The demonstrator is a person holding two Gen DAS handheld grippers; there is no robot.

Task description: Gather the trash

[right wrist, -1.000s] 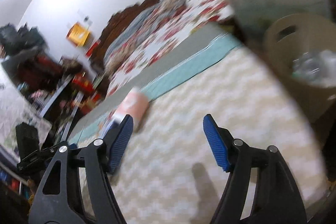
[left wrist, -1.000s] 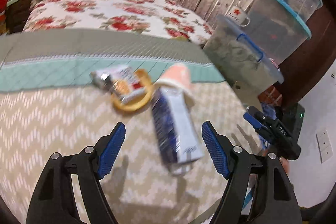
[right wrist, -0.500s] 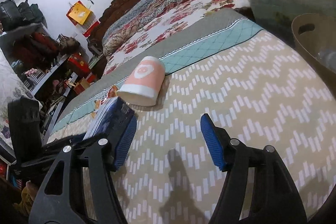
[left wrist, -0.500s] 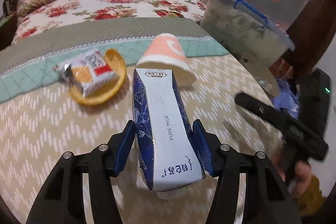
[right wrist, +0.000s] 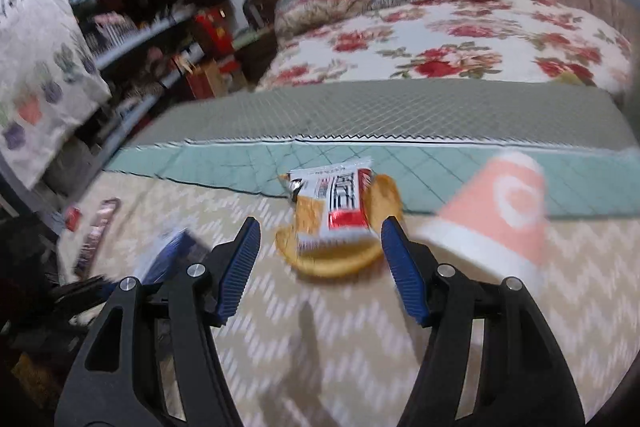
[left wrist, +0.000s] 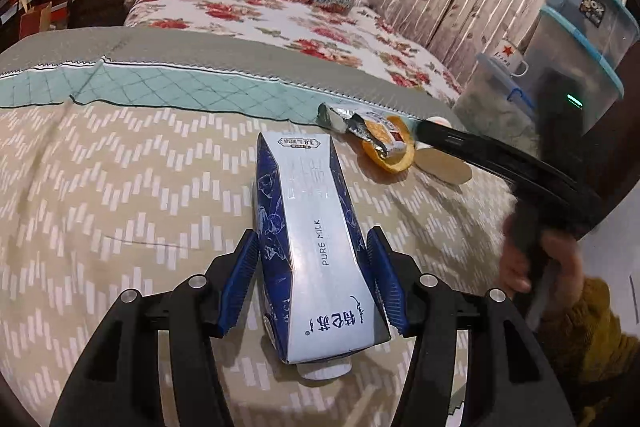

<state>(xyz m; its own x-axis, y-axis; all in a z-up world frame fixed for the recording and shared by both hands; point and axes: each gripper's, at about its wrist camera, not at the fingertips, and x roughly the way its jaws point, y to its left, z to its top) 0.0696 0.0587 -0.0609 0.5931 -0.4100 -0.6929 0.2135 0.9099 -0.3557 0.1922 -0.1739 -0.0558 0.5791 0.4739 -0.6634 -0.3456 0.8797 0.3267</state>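
A blue and white milk carton lies lengthwise between the pads of my left gripper, which is shut on its sides over the zigzag bedcover. Past its far end lie a snack wrapper and a piece of orange peel. In the right wrist view my right gripper stands open, its fingertips on either side of that wrapper and peel without touching them. A pink paper cup lies on its side to the right. The carton shows blurred at lower left.
A hand holds the right gripper's handle at the bed's right edge. Stacked clear storage boxes and a mug with a red star stand beyond it. Cluttered shelves line the left. Small wrappers lie near the bed's left edge.
My left gripper closed on the milk carton and swung left with it. My right gripper turned away from the bin side and came up to the wrapper and peel.
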